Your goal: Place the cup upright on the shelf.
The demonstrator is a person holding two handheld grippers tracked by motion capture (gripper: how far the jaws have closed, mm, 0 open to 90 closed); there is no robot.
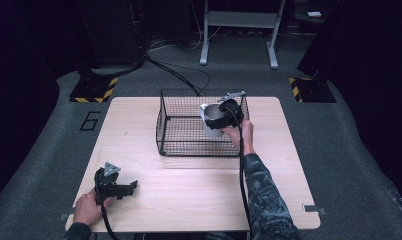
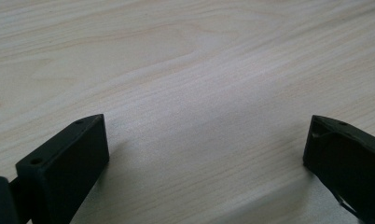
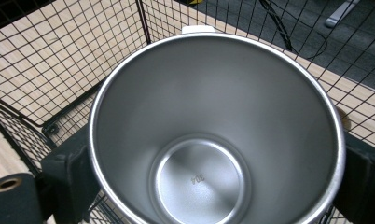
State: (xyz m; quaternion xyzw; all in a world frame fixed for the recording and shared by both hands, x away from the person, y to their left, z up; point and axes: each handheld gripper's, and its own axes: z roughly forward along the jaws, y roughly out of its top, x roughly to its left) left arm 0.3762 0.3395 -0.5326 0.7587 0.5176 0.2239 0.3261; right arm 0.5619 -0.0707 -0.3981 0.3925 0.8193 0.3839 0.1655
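A steel cup (image 1: 212,120) hangs inside the black wire basket (image 1: 179,120), near its right side, with my right gripper (image 1: 228,114) shut on it. In the right gripper view I look straight into the cup (image 3: 199,177), empty, stamped 304 on its bottom, with a black jaw pressed on each side of its wall and basket mesh (image 3: 59,56) behind. My left gripper (image 1: 129,188) rests low over the near left of the wooden table (image 1: 189,190). Its jaws (image 2: 206,154) stand wide apart over bare wood; it is open.
The basket stands at the table's far middle. Beyond the table lie grey carpet, black cables (image 1: 179,75), a grey metal stand (image 1: 239,30) and two yellow-black striped bases (image 1: 94,90). A "6" (image 1: 90,120) is marked on the floor at left.
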